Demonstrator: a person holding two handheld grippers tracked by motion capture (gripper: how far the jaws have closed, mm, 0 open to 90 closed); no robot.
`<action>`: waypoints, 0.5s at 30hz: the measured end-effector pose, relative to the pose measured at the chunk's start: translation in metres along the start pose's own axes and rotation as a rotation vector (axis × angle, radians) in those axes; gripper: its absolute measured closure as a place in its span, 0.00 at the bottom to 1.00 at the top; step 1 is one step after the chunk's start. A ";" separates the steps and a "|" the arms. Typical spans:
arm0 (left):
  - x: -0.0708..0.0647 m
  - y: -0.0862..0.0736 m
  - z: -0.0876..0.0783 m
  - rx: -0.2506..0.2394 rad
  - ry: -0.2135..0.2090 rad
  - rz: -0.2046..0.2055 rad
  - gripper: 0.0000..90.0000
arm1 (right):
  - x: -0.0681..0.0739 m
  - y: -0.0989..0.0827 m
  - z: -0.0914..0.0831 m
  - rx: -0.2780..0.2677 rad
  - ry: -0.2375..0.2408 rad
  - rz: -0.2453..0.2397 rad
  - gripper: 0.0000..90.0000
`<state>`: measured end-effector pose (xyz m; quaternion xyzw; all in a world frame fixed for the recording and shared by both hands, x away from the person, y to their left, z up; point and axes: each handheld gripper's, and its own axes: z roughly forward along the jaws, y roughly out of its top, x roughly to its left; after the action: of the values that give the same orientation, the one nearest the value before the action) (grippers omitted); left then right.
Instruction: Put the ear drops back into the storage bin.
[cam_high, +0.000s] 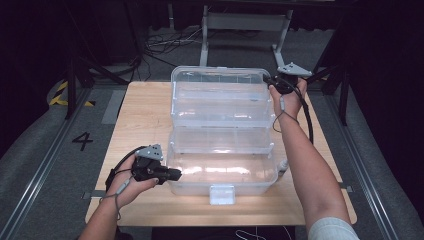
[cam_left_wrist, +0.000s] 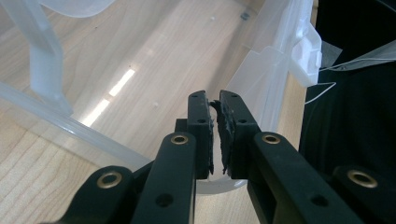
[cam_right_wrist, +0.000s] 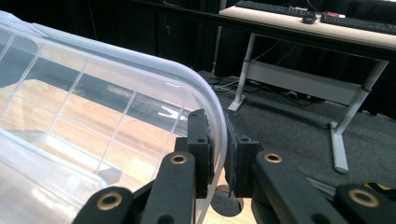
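A clear plastic tiered box (cam_high: 225, 175) stands open on the wooden table (cam_high: 145, 110), its trays (cam_high: 222, 112) stepped back and its lid (cam_high: 220, 82) upright at the far side. My left gripper (cam_high: 175, 174) is shut on the left rim of the box's bottom tub. In the left gripper view the pads (cam_left_wrist: 215, 100) pinch that clear rim (cam_left_wrist: 70, 128), with the tub's wall (cam_left_wrist: 271, 60) beyond. My right gripper (cam_high: 272, 82) is shut on the lid's upper right edge. In the right gripper view the lid's curved rim (cam_right_wrist: 215, 112) runs between the jaws of the gripper (cam_right_wrist: 219, 121).
The box's white latch (cam_high: 222, 194) hangs over its front wall near the table's near edge. Behind the table stand a desk frame (cam_high: 245, 22) and loose cables (cam_high: 165, 42) on grey carpet. A floor mark "4" (cam_high: 82, 141) lies to the left.
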<state>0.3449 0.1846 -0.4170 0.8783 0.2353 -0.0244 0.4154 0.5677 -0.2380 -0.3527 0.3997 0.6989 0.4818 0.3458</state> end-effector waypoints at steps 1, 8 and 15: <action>0.000 0.000 0.000 0.000 0.000 0.001 0.93 | 0.000 0.000 0.001 0.001 0.002 0.003 0.92; 0.000 0.000 0.000 -0.002 -0.002 -0.001 0.93 | -0.002 -0.003 0.005 0.007 0.010 0.015 0.92; 0.000 0.000 0.000 -0.003 -0.003 0.000 0.93 | -0.004 -0.006 0.009 0.011 0.019 0.025 0.92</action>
<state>0.3450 0.1848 -0.4172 0.8776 0.2350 -0.0253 0.4171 0.5764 -0.2391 -0.3604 0.4056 0.6999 0.4859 0.3310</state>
